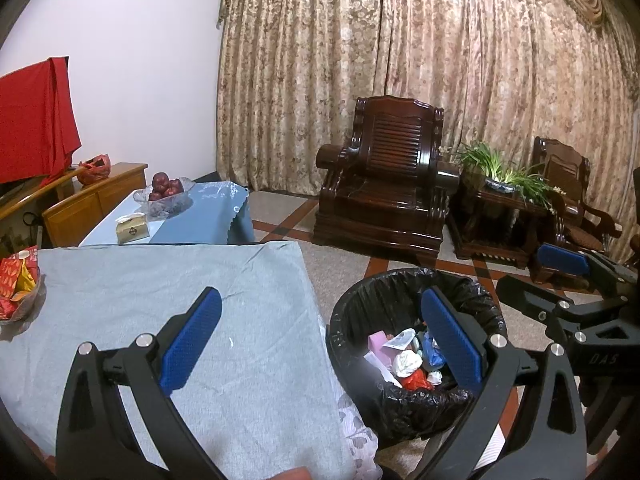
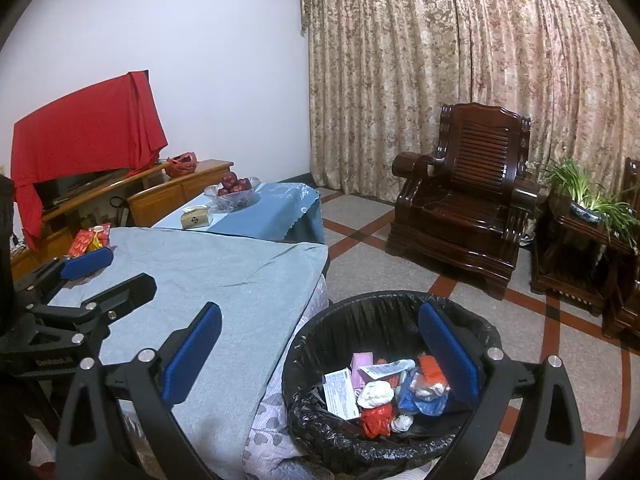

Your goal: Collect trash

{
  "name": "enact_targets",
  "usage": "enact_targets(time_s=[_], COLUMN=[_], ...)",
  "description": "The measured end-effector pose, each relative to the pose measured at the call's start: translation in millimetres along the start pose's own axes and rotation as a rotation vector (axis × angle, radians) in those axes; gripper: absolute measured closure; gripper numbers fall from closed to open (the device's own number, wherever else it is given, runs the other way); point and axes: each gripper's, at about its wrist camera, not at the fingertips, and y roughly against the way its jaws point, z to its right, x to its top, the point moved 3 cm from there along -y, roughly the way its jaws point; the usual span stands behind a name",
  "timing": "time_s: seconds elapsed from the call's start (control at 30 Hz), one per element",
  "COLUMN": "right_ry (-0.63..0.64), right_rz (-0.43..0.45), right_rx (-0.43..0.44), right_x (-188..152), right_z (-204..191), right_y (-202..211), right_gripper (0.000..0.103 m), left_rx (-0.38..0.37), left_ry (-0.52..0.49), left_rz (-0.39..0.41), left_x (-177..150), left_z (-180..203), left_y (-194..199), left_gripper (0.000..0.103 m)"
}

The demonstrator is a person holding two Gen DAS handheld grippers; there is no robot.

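A round bin lined with a black bag (image 1: 400,276) (image 2: 360,300) stands on the floor at the right edge of the table covered in grey-blue cloth (image 1: 160,280) (image 2: 224,264). Inside lies mixed trash (image 1: 408,360) (image 2: 380,384): crumpled tissue, paper slips, red and blue wrappers. My left gripper (image 1: 320,296) (image 2: 128,268) hovers open and empty over the table's edge and the bin. My right gripper (image 2: 320,312) (image 1: 520,268) is open and empty too, just right of the left one, above the bin.
A glass bowl of red packets (image 1: 16,292) (image 2: 90,238) sits at the table's left edge. Beyond it, a second table carries an apple bowl (image 1: 166,194) (image 2: 232,192) and a tissue box (image 1: 132,230) (image 2: 195,216). A dark wooden armchair (image 1: 388,176) (image 2: 468,200) and a potted plant (image 1: 496,172) stand behind the bin.
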Motion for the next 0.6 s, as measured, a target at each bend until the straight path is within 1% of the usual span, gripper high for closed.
enact_targets(time_s=[0.6], right_ry=[0.001], right_rz=[-0.001], right_rx=[-0.001], right_x=[1.0], right_z=[-1.0], right_y=[0.0], right_gripper=[0.006], left_rx=[0.004], left_ry=[-0.002], left_rz=[-0.009], left_x=[-4.6], left_z=[-4.2], left_y=[-2.2], left_gripper=[0.006])
